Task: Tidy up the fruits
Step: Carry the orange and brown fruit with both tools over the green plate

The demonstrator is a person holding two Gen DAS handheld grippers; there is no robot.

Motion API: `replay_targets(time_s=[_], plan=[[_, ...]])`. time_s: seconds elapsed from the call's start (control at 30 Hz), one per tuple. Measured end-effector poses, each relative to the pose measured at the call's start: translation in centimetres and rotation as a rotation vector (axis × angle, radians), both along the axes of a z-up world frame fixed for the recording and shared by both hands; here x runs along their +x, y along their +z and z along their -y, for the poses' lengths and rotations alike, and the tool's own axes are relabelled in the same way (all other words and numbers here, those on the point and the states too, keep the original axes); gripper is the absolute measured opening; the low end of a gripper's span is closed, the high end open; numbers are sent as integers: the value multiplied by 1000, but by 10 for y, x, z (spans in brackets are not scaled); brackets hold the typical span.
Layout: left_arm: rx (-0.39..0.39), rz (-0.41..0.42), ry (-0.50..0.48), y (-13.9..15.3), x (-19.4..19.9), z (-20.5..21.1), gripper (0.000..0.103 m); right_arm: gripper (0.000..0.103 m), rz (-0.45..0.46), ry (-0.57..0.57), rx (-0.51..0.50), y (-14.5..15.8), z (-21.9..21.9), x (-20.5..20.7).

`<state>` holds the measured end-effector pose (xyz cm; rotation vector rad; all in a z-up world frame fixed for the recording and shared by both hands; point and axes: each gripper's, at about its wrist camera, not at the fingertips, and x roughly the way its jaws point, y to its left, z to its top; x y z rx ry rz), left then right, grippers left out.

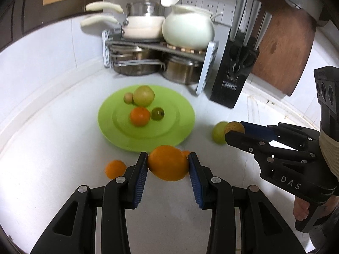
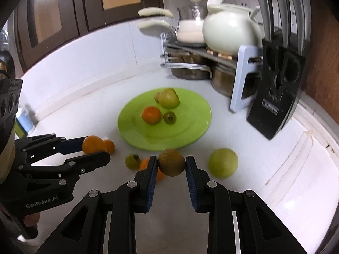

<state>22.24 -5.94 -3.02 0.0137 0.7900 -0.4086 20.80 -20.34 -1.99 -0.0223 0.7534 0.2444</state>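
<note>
My left gripper [image 1: 167,160] is shut on a large orange [image 1: 167,163] just in front of the green plate [image 1: 180,135]. My right gripper [image 2: 171,163] is shut on a brown round fruit [image 2: 171,162], also near the plate [image 2: 190,135]. The plate holds a green apple [image 1: 143,95], a small tan fruit [image 1: 128,97], an orange [image 1: 139,116] and a dark green fruit [image 1: 157,113]. On the counter lie a small orange [image 1: 115,169], a green apple [image 2: 222,162], a dark green fruit [image 2: 132,161] and another orange [image 2: 144,163].
A pot rack [image 1: 152,48] with steel pots and a white pot [image 1: 188,29] stands behind the plate. A black knife block [image 1: 231,78] and a wooden board [image 1: 281,42] stand at the back right. A white jar [image 2: 25,118] sits at the left.
</note>
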Motion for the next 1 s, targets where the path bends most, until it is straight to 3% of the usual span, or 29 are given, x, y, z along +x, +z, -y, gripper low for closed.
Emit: replay_targets(time_s=[0.6,1.0], plan=[[36,152,40,44,30,-22,38,29,113,12,-7,45,-21,31],[74,141,39,51,74,-25,38,29,133,14,-40,62,-26,73]])
